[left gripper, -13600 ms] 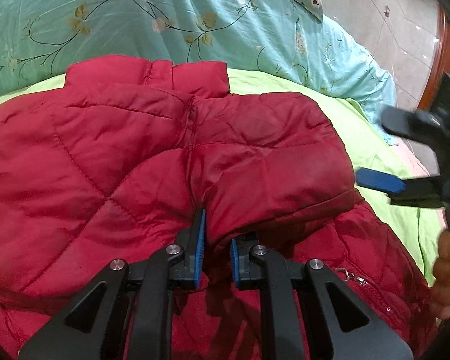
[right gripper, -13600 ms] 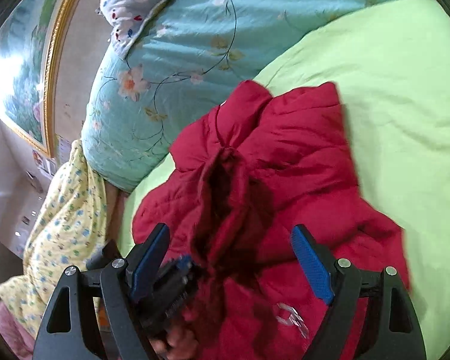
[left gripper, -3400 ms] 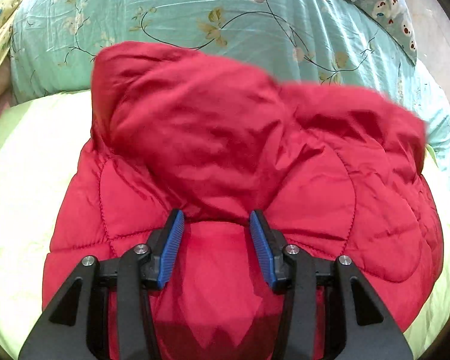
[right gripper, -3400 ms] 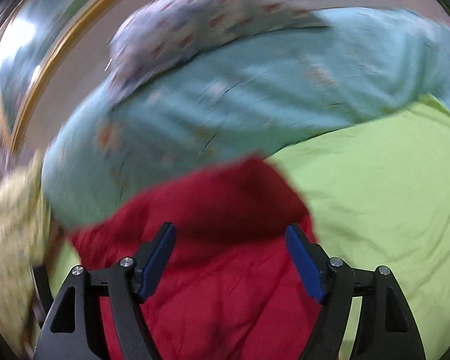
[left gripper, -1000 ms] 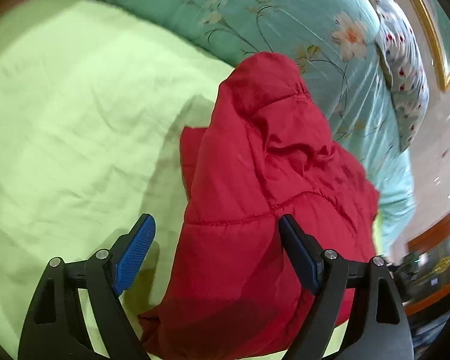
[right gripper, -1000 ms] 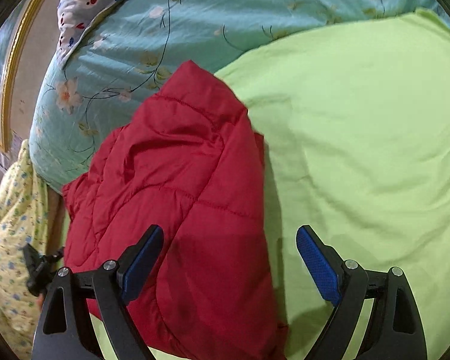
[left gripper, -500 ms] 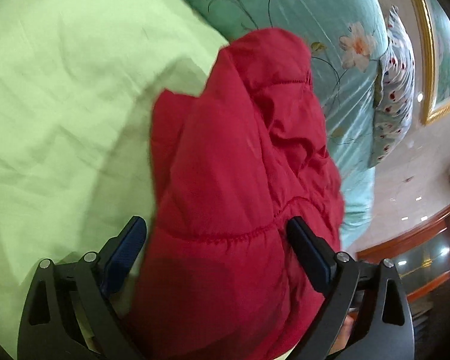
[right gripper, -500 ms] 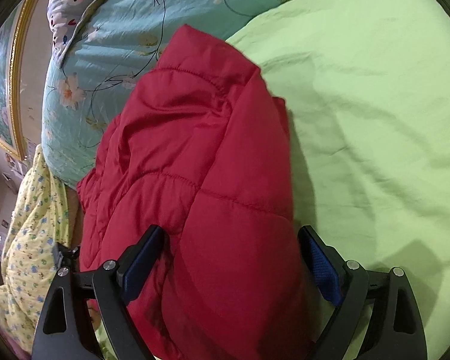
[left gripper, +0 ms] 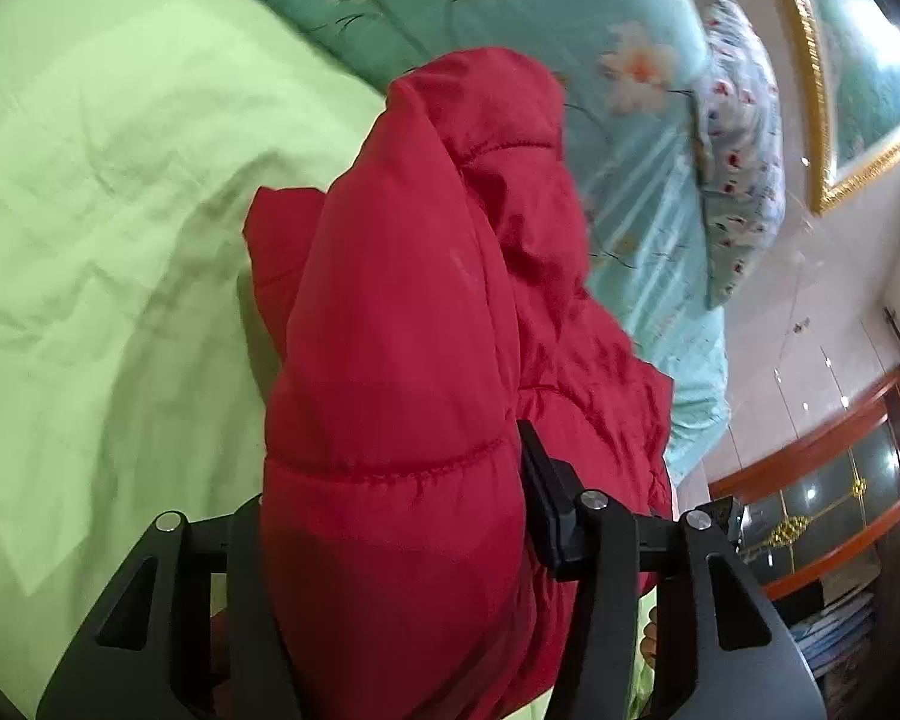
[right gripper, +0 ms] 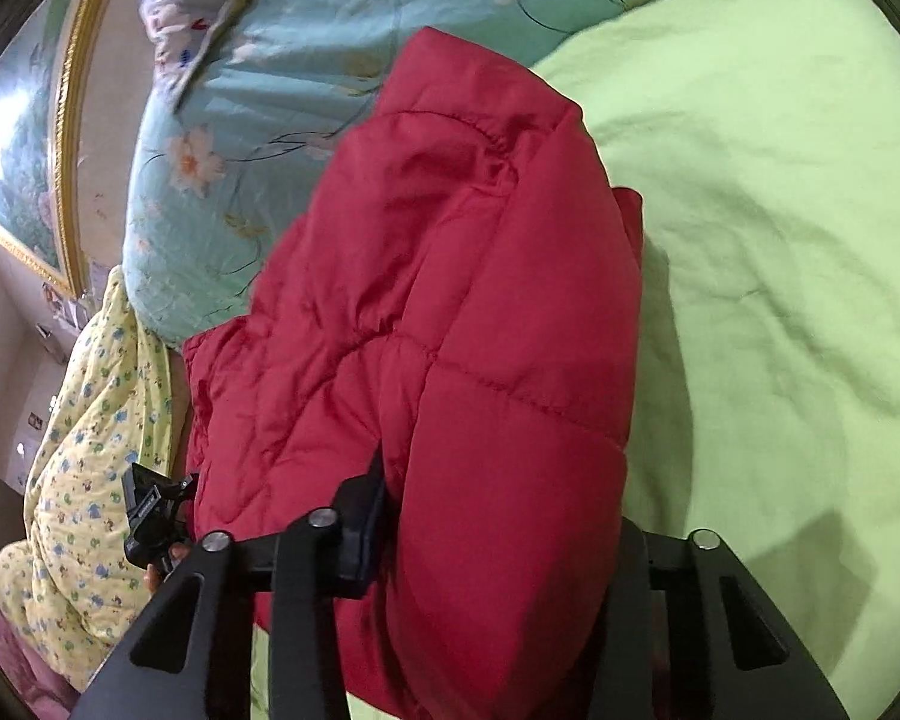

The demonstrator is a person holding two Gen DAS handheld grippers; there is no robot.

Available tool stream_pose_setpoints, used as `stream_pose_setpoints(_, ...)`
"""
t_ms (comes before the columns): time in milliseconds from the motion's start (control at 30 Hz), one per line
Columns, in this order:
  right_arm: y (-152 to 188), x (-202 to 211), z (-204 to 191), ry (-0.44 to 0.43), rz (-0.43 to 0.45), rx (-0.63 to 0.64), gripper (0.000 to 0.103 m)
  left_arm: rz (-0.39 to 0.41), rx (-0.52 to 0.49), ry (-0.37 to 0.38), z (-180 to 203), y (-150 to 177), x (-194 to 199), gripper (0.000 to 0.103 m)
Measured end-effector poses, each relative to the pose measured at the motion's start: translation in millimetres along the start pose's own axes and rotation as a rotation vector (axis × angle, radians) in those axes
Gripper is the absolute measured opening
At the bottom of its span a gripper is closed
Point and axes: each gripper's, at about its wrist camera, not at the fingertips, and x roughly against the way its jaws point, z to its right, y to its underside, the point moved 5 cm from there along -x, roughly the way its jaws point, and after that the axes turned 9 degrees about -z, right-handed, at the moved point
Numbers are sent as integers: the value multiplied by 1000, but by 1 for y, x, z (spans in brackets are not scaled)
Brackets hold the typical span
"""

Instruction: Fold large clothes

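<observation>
A red quilted jacket [left gripper: 402, 276] lies folded into a thick bundle on the green bed sheet [left gripper: 102, 210]. My left gripper [left gripper: 390, 480] straddles its near end. The jaws are closing and the padding bulges up between them, hiding the left finger. The right wrist view shows the same jacket [right gripper: 462, 252] from its other end. My right gripper [right gripper: 498, 504] is also closing on the bundle, its left pad dug into a quilt seam and its right finger hidden behind the fabric.
A teal floral quilt [right gripper: 330, 30] and a spotted pillow [left gripper: 744, 138] lie beyond the jacket. A person in a yellow patterned garment [right gripper: 90, 420] stands at the bed's edge. Green sheet [right gripper: 780, 240] spreads beside the bundle. A wooden cabinet [left gripper: 840, 480] stands past the bed.
Both grippers slid forward over the ends of the folded jacket. Their jaws came in from wide apart until they squeezed the padding.
</observation>
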Motion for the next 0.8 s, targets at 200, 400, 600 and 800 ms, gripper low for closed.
stream_pose_setpoints(200,46,34,-16,-25,-16,28,36,13,-48,27,18,48,42,48)
stream_pose_setpoints(400,104,60,-21,-71,-32,14,36,-5,-10,66,6,113,75,48)
stream_pose_setpoints(600,139,71,-26,-65,-40,27,36,-11,-15,40,1,149,85,48)
stream_pose_setpoints(800,138,66,-23,-19,-16,27,37,7,-46,-64,0,149,77,48)
